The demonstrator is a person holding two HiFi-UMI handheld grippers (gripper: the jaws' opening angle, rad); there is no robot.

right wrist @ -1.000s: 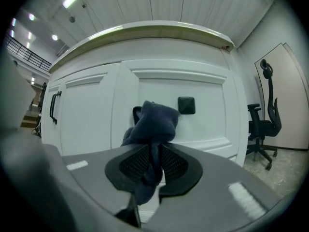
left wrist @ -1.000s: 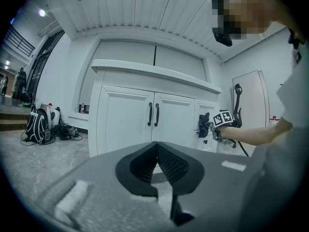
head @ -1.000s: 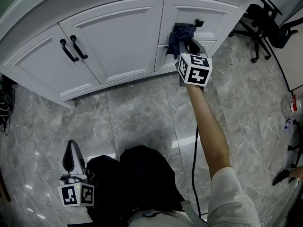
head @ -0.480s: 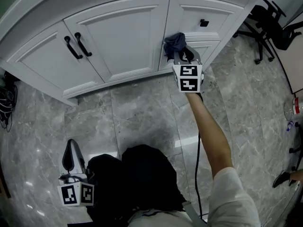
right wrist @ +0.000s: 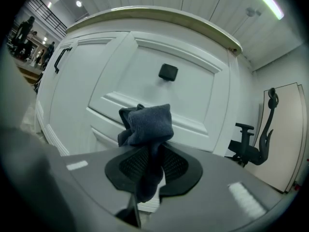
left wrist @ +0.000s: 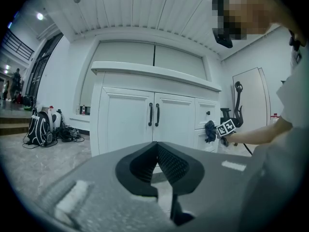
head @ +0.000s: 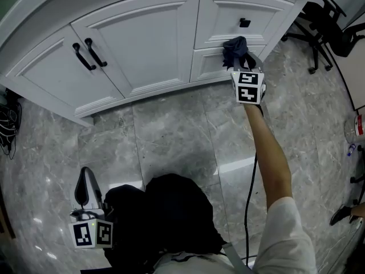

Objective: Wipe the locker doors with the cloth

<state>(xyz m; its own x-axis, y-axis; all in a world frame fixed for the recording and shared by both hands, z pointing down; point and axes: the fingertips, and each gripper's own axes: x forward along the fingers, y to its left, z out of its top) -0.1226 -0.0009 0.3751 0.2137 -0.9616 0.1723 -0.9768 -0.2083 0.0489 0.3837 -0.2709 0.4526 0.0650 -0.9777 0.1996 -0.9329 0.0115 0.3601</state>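
Cloth (head: pixel 235 47): soft, light, bunches up; best held mid-wad. Right gripper (head: pixel 239 61) is clamped on it at 1 o'clock, at the lower drawer (head: pixel 206 68) under the knob (head: pixel 244 23). Left gripper (head: pixel 85 181) closed, empty. Count: one cloth, two doors (head: pixel 142 44), two drawers.

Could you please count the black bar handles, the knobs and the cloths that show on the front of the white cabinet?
Bar handles: 2
Knob: 1
Cloth: 1
Total: 4
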